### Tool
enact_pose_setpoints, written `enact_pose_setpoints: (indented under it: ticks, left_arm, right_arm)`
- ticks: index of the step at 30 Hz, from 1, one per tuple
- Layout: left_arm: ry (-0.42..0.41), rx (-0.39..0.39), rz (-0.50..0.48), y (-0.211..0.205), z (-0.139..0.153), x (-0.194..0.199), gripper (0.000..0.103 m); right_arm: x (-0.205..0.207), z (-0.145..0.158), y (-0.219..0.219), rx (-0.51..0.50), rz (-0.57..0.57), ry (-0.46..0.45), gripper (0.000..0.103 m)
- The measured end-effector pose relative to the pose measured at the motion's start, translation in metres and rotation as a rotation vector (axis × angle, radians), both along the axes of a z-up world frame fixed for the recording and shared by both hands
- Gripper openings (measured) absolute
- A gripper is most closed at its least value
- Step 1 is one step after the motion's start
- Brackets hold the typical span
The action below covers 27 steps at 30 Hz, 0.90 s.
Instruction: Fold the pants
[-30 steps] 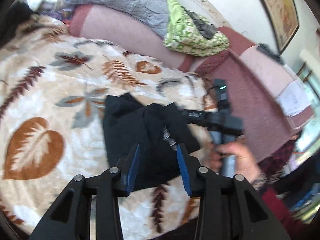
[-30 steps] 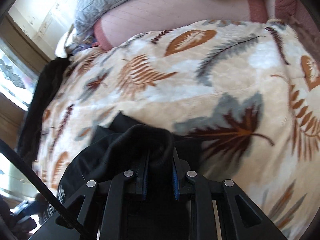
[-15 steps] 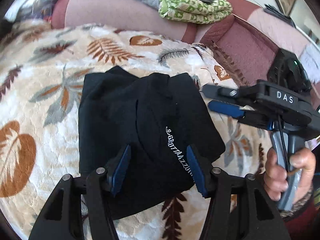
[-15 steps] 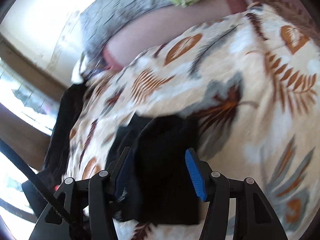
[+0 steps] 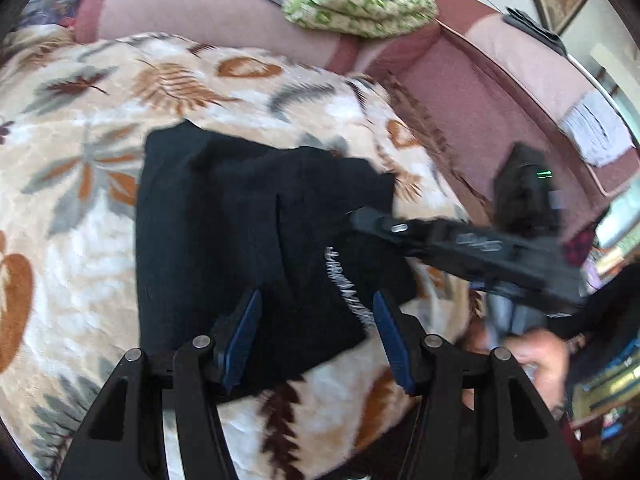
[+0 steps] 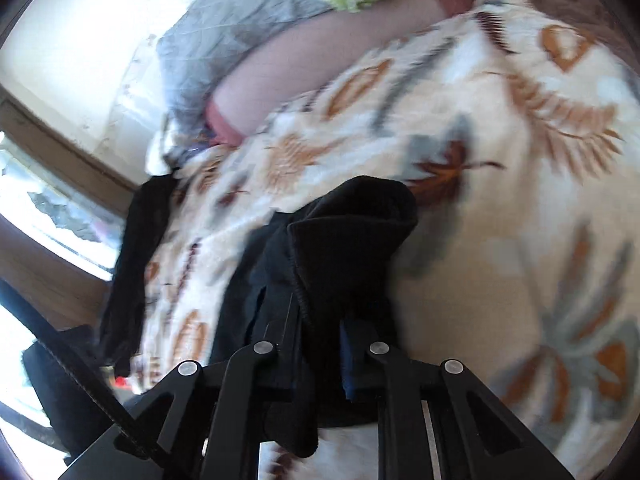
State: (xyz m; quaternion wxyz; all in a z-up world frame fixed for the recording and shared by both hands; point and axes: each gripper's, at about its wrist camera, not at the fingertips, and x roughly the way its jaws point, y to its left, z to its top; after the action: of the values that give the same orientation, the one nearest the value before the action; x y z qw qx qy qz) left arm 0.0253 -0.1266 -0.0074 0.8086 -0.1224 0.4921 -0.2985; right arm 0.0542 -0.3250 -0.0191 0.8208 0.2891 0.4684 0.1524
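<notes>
Pants (image 5: 240,240), black, lie folded into a compact bundle on a cream fleece blanket (image 5: 80,208) printed with brown and grey leaves. White lettering runs along the bundle's near right part. Left gripper (image 5: 316,336) hangs over the near edge of the bundle, its blue-padded fingers (image 5: 244,332) spread apart, fabric showing between them but neither pad pressing on it. To the right, the right gripper (image 5: 360,218) reaches in with its tip at the bundle's right edge, a hand (image 5: 536,356) on its handle. In the right wrist view, the right gripper (image 6: 320,320) has just been closing and its fingers pinch a raised fold of the black fabric. Behind the blanket runs a pink sofa back (image 5: 208,12), bearing a folded green patterned cloth (image 5: 352,4).
</notes>
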Motion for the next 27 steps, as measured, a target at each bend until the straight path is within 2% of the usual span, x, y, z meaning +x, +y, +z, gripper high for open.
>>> enact_pose_setpoints:
  ticks: [2, 4, 5, 7, 9, 12, 14, 16, 18, 19, 20, 22, 23, 26, 27]
  left_arm:
    - [-0.002, -0.022, -0.033, 0.002, 0.006, -0.005, 0.056]
    - [-0.016, -0.035, -0.028, 0.009, 0.014, -0.007, 0.056]
    - [-0.024, -0.037, -0.011, 0.016, 0.019, -0.006, 0.056]
    - [-0.040, -0.039, 0.046, 0.029, 0.027, 0.003, 0.058]
    - [-0.048, -0.020, 0.115, 0.037, 0.030, 0.020, 0.058]
    - [-0.051, 0.030, 0.175, 0.035, 0.021, 0.042, 0.058]
    - [-0.044, 0.117, 0.212, 0.030, 0.007, 0.051, 0.058]
    - [0.001, 0.153, 0.213, 0.028, -0.014, 0.055, 0.058]
    - [0.030, 0.206, 0.231, 0.030, -0.031, 0.055, 0.058]
    - [0.035, 0.213, 0.232, 0.031, -0.038, 0.055, 0.060]
    - [0.028, 0.217, 0.237, 0.032, -0.042, 0.054, 0.062]
    - [0.026, 0.217, 0.240, 0.034, -0.042, 0.054, 0.065]
    - [0.033, 0.215, 0.239, 0.035, -0.041, 0.054, 0.065]
    - [0.037, 0.195, 0.231, 0.037, -0.032, 0.052, 0.065]
    - [0.032, 0.187, 0.225, 0.037, -0.028, 0.049, 0.065]
  right_arm:
    - [-0.004, -0.018, -0.011, -0.012, -0.017, 0.045, 0.020]
    - [-0.007, -0.024, -0.019, -0.010, -0.038, 0.068, 0.045]
    - [-0.010, -0.021, -0.024, -0.025, -0.063, 0.057, 0.048]
    - [-0.015, -0.009, -0.032, -0.053, -0.100, 0.010, 0.048]
    - [-0.022, 0.012, -0.042, -0.069, -0.157, -0.076, 0.048]
    - [-0.016, 0.029, -0.041, 0.018, -0.136, -0.149, 0.048]
    - [-0.003, 0.023, -0.034, 0.086, -0.099, -0.140, 0.048]
    - [0.008, 0.011, -0.027, 0.098, -0.079, -0.124, 0.048]
    - [0.017, -0.008, -0.023, 0.160, -0.059, -0.101, 0.048]
    - [0.021, -0.021, -0.023, 0.194, -0.061, -0.084, 0.048]
    - [0.022, -0.030, -0.024, 0.186, -0.077, -0.067, 0.048]
    - [0.025, -0.044, -0.025, 0.142, -0.096, -0.050, 0.047]
    - [0.026, -0.050, -0.026, 0.087, -0.113, -0.034, 0.047]
    - [0.023, -0.047, -0.033, 0.099, -0.118, -0.056, 0.053]
    - [0.021, -0.044, -0.036, 0.087, -0.124, -0.070, 0.059]
